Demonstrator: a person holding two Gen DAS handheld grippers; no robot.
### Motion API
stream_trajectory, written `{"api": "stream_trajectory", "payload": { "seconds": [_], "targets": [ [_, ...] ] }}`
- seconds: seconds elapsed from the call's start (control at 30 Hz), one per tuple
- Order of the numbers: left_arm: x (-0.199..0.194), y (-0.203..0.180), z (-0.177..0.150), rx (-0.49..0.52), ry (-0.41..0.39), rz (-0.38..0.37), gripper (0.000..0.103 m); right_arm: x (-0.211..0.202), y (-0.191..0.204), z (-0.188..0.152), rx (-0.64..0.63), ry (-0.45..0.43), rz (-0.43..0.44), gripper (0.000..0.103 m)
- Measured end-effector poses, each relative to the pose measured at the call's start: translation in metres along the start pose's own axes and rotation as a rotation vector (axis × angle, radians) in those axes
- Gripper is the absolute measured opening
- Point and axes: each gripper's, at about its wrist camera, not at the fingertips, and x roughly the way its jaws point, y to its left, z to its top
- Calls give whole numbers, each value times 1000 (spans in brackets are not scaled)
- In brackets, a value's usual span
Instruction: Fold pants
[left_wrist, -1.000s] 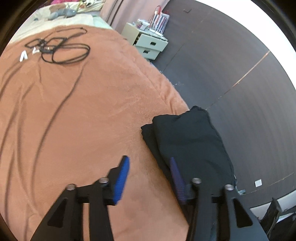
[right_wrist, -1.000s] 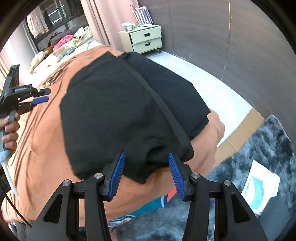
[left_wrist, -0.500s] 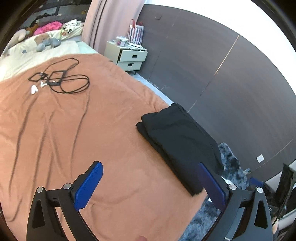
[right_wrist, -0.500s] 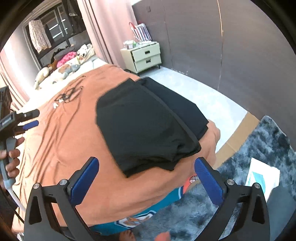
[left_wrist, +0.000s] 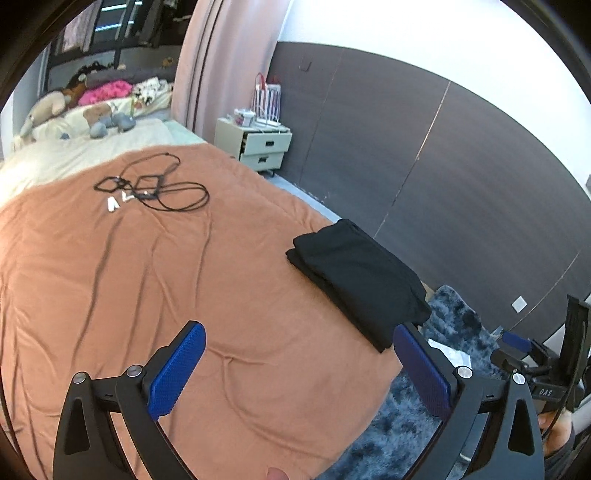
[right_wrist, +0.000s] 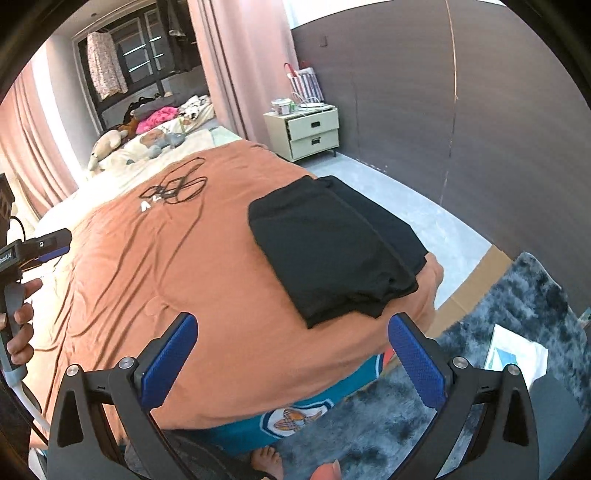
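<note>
The black pants (left_wrist: 356, 277) lie folded in a flat rectangle near the right corner of the bed, on the orange blanket (left_wrist: 155, 280); they also show in the right wrist view (right_wrist: 332, 247). My left gripper (left_wrist: 299, 369) is open wide and empty, held above the blanket, back from the pants. My right gripper (right_wrist: 291, 358) is open wide and empty, held off the foot of the bed, short of the pants. The left gripper also shows at the left edge of the right wrist view (right_wrist: 44, 247), held in a hand.
A tangle of black cable (left_wrist: 155, 184) lies on the blanket farther up the bed. Stuffed toys (left_wrist: 74, 114) sit at the head. A nightstand (left_wrist: 258, 144) stands by the dark wall. A shaggy grey rug (right_wrist: 517, 306) with a paper (right_wrist: 517, 354) lies on the floor.
Both grippers opened from narrow to wide and pulled up and back from the pants. The folded pants stay in place on the bed corner.
</note>
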Motion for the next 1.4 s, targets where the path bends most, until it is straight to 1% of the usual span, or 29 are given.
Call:
{"api": "stream_trajectory", "payload": {
  "seconds": [0.17, 0.4, 0.47, 0.53, 0.77, 1.0, 1.13, 1.3, 1.4],
  "targets": [
    [-40, 3, -16, 17, -64, 22, 103, -18, 11, -9, -9, -16, 14, 103],
    [-87, 7, -38, 24, -112, 34, 103, -41, 29, -30, -39, -49, 27, 103],
    [-102, 7, -46, 33, -141, 55, 103, -45, 33, -35, -52, -55, 37, 103],
    [-116, 6, -54, 34, -158, 52, 103, -48, 38, -41, -65, -57, 44, 103],
    [-160, 12, -83, 14, -202, 60, 103, -60, 53, -58, -92, -69, 74, 103],
    [-212, 27, -112, -13, -267, 95, 103, -81, 67, -79, -98, -132, 104, 103],
    [-241, 30, -130, -12, -310, 121, 103, -84, 72, -92, -105, -148, 122, 103],
    [-264, 33, -151, -18, -339, 141, 103, -87, 80, -107, -105, -153, 145, 103],
    [-272, 34, -166, -20, -342, 178, 103, -92, 83, -113, -98, -165, 168, 103]
  ]
}}
